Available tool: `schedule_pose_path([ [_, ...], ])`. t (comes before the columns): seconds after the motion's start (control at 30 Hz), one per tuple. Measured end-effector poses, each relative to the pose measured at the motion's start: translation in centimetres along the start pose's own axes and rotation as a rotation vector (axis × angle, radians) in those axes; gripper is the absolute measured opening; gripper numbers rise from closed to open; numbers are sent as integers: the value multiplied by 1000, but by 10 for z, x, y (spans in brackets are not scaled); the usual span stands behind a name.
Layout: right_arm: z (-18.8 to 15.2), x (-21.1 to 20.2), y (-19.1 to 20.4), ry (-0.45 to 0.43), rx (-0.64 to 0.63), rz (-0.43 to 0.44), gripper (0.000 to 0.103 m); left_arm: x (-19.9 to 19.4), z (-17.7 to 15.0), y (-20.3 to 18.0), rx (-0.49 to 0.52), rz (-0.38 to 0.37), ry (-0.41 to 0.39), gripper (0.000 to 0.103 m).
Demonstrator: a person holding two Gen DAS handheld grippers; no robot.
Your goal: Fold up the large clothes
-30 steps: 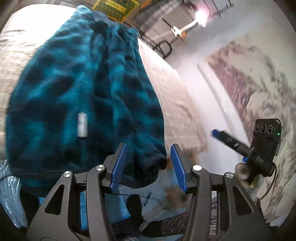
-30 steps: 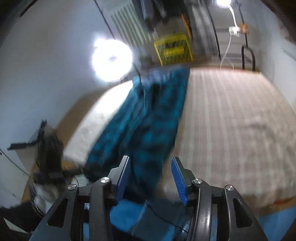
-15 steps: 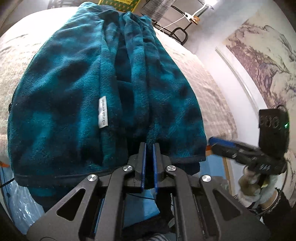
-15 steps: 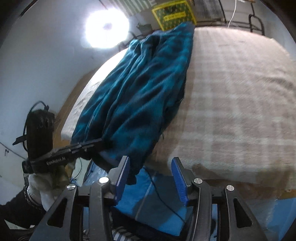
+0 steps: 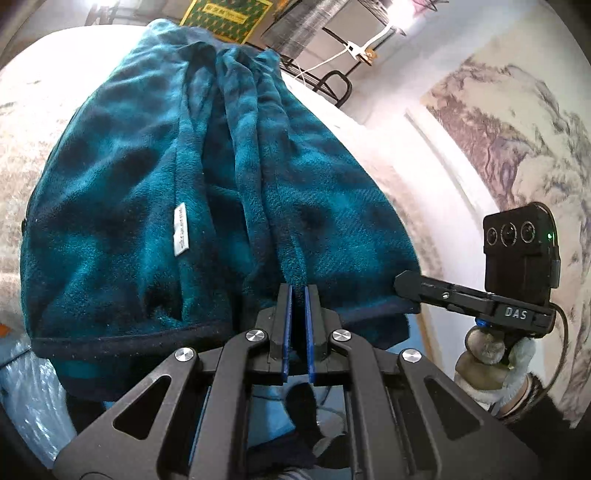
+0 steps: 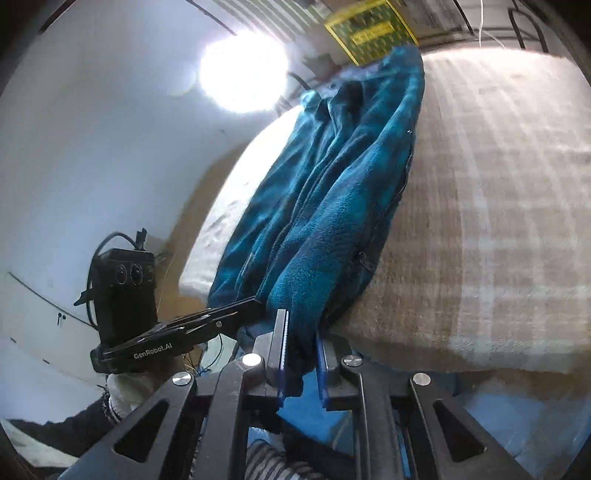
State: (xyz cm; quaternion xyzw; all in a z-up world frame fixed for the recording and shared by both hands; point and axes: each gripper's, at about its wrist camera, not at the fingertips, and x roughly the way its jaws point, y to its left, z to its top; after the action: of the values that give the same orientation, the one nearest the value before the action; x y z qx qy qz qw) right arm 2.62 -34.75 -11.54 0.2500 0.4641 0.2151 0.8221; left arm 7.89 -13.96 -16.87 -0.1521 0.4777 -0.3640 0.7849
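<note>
Item: teal fleece garment (image 5: 155,206), lying bunched at centre frame on a bed (image 6: 480,221), hem hanging over the near edge. Left tongs (image 5: 298,295) and right tongs (image 6: 301,332) are each clamping the hem, the right having just been closing on it. Risk: thick bunched layers are likely slipping free or lifting unevenly.

Yellow-green crate (image 5: 221,22) beyond bed; landscape mural (image 5: 517,147) on wall.

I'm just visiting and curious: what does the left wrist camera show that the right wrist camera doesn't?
Only the left wrist view shows a white label sewn on the teal fleece garment and a landscape mural.

Only the right wrist view shows a bright lamp and the wide plaid bed cover.

Both show the garment on the bed, its near edge pinched by the left claw and right claw.
</note>
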Motion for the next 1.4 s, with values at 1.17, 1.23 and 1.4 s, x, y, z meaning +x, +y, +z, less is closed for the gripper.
schedule_pose_path([
  [1.17, 23, 142, 87, 62, -480, -376, 30, -71, 26, 132, -141, 167, -30, 52],
  [1.23, 22, 126, 88, 62, -441, -300, 30, -68, 25, 137, -159, 154, -14, 53],
  [1.4, 12, 55, 65, -35, -353, -278, 60, -62, 21, 154, -230, 107, 7, 53],
])
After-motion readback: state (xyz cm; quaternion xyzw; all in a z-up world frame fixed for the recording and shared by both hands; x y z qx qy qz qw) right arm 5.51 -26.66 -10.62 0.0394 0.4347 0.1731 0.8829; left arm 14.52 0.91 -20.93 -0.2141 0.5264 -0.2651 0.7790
